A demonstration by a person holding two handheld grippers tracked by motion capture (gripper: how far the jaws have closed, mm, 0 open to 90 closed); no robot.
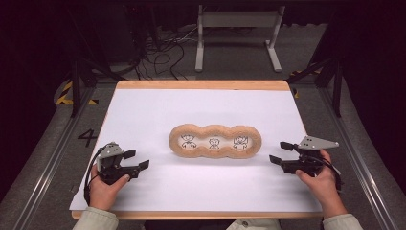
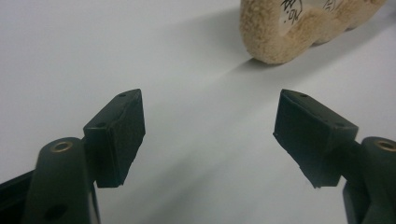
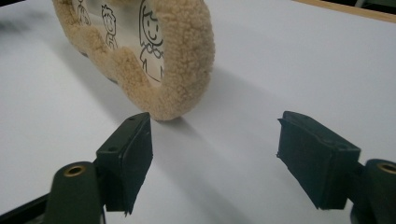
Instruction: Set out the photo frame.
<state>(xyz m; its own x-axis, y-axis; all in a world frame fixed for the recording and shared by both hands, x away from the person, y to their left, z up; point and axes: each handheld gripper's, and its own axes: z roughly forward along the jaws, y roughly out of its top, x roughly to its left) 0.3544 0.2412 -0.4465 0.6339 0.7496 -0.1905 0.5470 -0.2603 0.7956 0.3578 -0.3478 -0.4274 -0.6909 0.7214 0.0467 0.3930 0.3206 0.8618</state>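
Nothing has been picked up yet. The fuzzy tan frame [image 1: 215,142] lies flat mid-tabletop [image 1: 143,110], untouched. The left hand-held gripper [image 1: 138,160] waits at its eight o'clock, the right hand-held gripper [image 1: 280,152] at four o'clock, both released and empty.

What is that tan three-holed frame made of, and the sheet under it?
The frame looks covered in fuzzy, fleece-like fabric: its nubbly pile shows close up. The sheet seems smooth, matte white paper or plastic; which one is unclear.
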